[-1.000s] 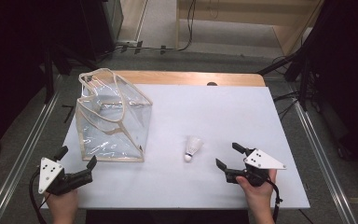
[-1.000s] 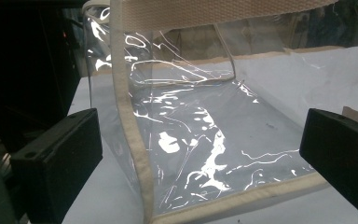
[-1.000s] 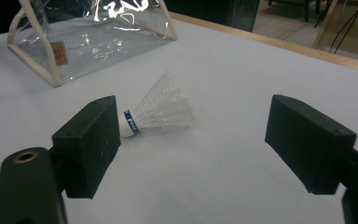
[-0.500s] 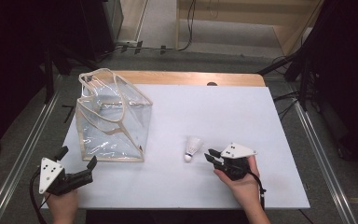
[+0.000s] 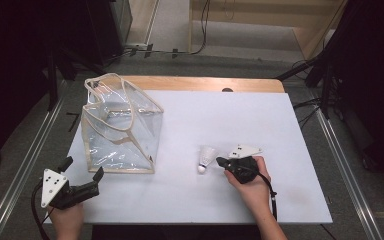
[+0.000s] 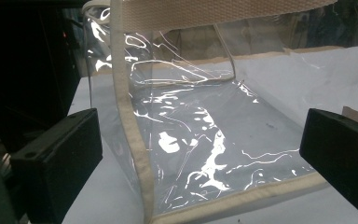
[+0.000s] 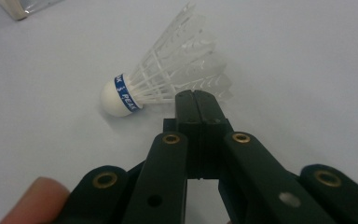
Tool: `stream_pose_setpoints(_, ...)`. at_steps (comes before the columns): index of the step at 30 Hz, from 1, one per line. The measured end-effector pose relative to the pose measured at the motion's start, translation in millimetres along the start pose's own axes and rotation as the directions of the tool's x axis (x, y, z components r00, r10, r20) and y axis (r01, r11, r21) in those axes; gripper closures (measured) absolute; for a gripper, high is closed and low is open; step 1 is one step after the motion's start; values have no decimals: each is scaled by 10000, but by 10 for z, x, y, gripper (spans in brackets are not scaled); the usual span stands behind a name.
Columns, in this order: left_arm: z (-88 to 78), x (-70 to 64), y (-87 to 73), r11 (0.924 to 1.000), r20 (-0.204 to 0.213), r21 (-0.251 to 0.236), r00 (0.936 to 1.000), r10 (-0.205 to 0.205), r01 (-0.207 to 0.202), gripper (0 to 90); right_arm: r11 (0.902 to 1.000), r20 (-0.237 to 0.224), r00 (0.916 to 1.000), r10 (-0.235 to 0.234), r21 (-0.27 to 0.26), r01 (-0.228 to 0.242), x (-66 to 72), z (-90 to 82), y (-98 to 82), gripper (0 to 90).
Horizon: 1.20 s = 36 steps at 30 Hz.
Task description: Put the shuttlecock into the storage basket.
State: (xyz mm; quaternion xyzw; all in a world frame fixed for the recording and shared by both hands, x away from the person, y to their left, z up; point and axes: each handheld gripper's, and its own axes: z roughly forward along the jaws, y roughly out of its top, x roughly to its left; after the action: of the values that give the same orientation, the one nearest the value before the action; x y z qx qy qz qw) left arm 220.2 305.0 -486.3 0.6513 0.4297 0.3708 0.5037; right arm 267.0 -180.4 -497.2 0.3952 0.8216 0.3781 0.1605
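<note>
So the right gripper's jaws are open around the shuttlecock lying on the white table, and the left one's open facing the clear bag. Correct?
Not quite. The right gripper is shut, jaws pressed together with nothing between them, its tip just at the feathers of the shuttlecock; the right gripper view shows it. The rest holds: the shuttlecock lies on the white table, and the left gripper is open facing the clear bag.

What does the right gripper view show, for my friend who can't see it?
A white shuttlecock with a blue band lies on its side on the white table. The right gripper has its black jaws shut together, tips right at the feathers, with nothing between them.
</note>
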Motion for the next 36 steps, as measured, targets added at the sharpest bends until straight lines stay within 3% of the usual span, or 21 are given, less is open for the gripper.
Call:
stream_pose_setpoints(13, 0, 1, 0, 10000, 13, -3, 10000, 8, -8, 0, 9975, -37, 9998, -202, 670, 204, -6, 182, 85, 873)
stream_pose_setpoints(36, 0, 6, 2, 10000, 40, -27, 10000, -38, 38, 0, 9950, -446, 9961, -759, 618, 785, 174, 364, 345, 873)
